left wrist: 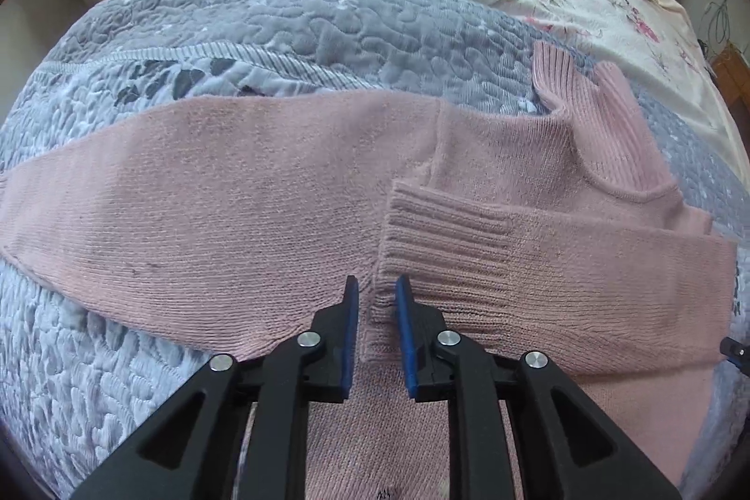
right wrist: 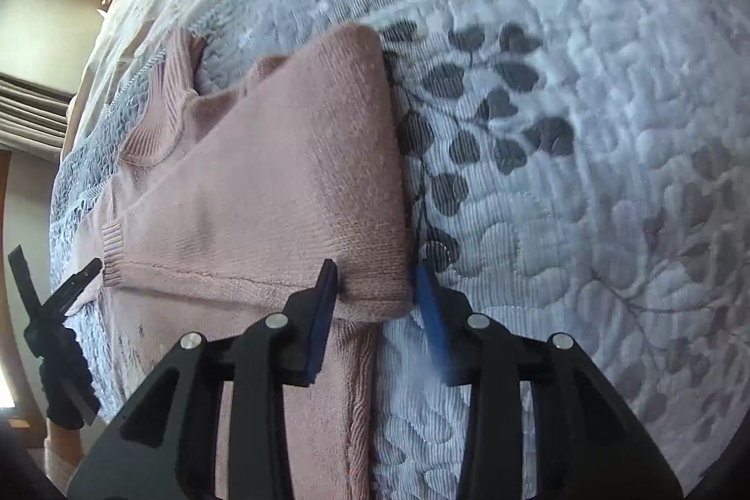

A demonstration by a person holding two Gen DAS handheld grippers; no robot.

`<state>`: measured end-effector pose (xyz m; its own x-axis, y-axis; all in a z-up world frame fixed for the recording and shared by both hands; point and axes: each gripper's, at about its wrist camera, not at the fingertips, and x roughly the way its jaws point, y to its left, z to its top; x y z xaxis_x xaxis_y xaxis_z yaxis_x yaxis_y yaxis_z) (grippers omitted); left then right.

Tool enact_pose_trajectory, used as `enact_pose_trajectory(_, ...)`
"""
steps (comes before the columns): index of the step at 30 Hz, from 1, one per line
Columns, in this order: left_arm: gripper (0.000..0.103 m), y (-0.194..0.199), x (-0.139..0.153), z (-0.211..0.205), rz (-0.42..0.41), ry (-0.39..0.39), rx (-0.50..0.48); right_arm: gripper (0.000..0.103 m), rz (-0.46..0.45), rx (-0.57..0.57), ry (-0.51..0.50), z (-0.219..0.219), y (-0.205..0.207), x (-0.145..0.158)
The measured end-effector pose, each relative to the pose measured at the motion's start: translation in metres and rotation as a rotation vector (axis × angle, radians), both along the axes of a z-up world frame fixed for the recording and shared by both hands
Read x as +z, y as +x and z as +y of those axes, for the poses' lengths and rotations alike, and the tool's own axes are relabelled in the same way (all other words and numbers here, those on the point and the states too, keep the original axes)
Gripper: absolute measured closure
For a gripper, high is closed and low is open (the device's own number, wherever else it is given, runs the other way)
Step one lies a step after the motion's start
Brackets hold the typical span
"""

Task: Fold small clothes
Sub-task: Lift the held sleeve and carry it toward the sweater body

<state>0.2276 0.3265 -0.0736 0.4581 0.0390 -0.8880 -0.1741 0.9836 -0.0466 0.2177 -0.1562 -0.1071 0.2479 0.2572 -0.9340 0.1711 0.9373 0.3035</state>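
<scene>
So the pink sweater (left wrist: 290, 190) lies flat on the quilt (left wrist: 234, 26) of the bed, collar (left wrist: 590, 115) toward one o'clock in the left view. One sleeve (left wrist: 539, 261) is already folded across the chest, its ribbed cuff (left wrist: 431, 237) ending just ahead of the left gripper (left wrist: 376, 294), whose fingers stand parted and grasp nothing. The other sleeve (left wrist: 140, 181) is not yet folded and stretches out flat toward nine o'clock. In the right view the right gripper (right wrist: 375, 279) is spread around the folded corner (right wrist: 375, 289) of the knit, not clenched on it. By my judgement the job is about a third done: the second sleeve and the body folds remain.
</scene>
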Motion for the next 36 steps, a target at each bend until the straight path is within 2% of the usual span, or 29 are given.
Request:
enact_pose_trajectory(2, 0.080, -0.004, 0.018, -0.009, -0.054, -0.006, -0.032, 0.053, -0.070, 0.035, -0.031, 0.012, -0.002, 0.023)
enact_pose_trajectory(4, 0.076, 0.001, 0.024, -0.025, -0.068, -0.025, -0.085, 0.053, -0.079, 0.076, -0.012, 0.030, 0.002, 0.030)
enact_pose_trajectory(6, 0.075, 0.010, 0.015, -0.042, -0.040, -0.050, -0.135, 0.054, -0.055, 0.110, 0.037, 0.046, 0.007, 0.022)
enact_pose_trajectory(9, 0.075, 0.023, -0.014, -0.054, 0.039, -0.074, -0.147, 0.055, -0.009, 0.122, 0.031, 0.063, 0.016, 0.001)
enact_pose_trajectory(12, 0.075, 0.025, -0.043, -0.057, 0.100, -0.047, -0.149, 0.055, 0.042, 0.105, 0.023, 0.066, 0.018, -0.024)
enact_pose_trajectory(16, 0.074, 0.024, -0.050, -0.067, 0.089, 0.025, -0.208, 0.055, 0.035, 0.104, 0.005, 0.068, 0.018, -0.037)
enact_pose_trajectory(18, 0.073, 0.025, -0.050, -0.066, 0.093, 0.011, -0.211, 0.055, 0.042, 0.121, -0.030, 0.073, 0.020, -0.039)
enact_pose_trajectory(20, 0.073, 0.025, -0.045, -0.058, 0.100, -0.047, -0.204, 0.052, 0.056, 0.126, -0.056, 0.079, 0.022, -0.037)
enact_pose_trajectory(22, 0.073, 0.021, -0.032, -0.041, 0.095, -0.095, -0.175, 0.052, 0.045, 0.128, -0.084, 0.084, 0.021, -0.024)
enact_pose_trajectory(24, 0.072, 0.007, -0.017, -0.019, 0.060, -0.096, -0.145, 0.052, 0.000, 0.137, -0.042, 0.094, 0.016, -0.005)
enact_pose_trajectory(26, 0.063, -0.012, -0.006, 0.012, 0.031, -0.099, -0.102, 0.051, -0.027, 0.164, 0.018, 0.111, 0.010, 0.010)
enact_pose_trajectory(28, 0.063, -0.033, -0.002, 0.049, 0.030, -0.081, -0.038, 0.051, -0.038, 0.215, 0.032, 0.135, 0.005, 0.017)
enact_pose_trajectory(33, 0.063, -0.080, -0.002, 0.164, 0.043, -0.068, 0.182, 0.050, -0.032, 0.325, 0.065, 0.210, 0.000, 0.015)
enact_pose_trajectory(36, 0.062, -0.098, -0.003, 0.230, 0.031, -0.115, 0.305, 0.049, -0.028, 0.383, 0.055, 0.249, -0.006, 0.008)
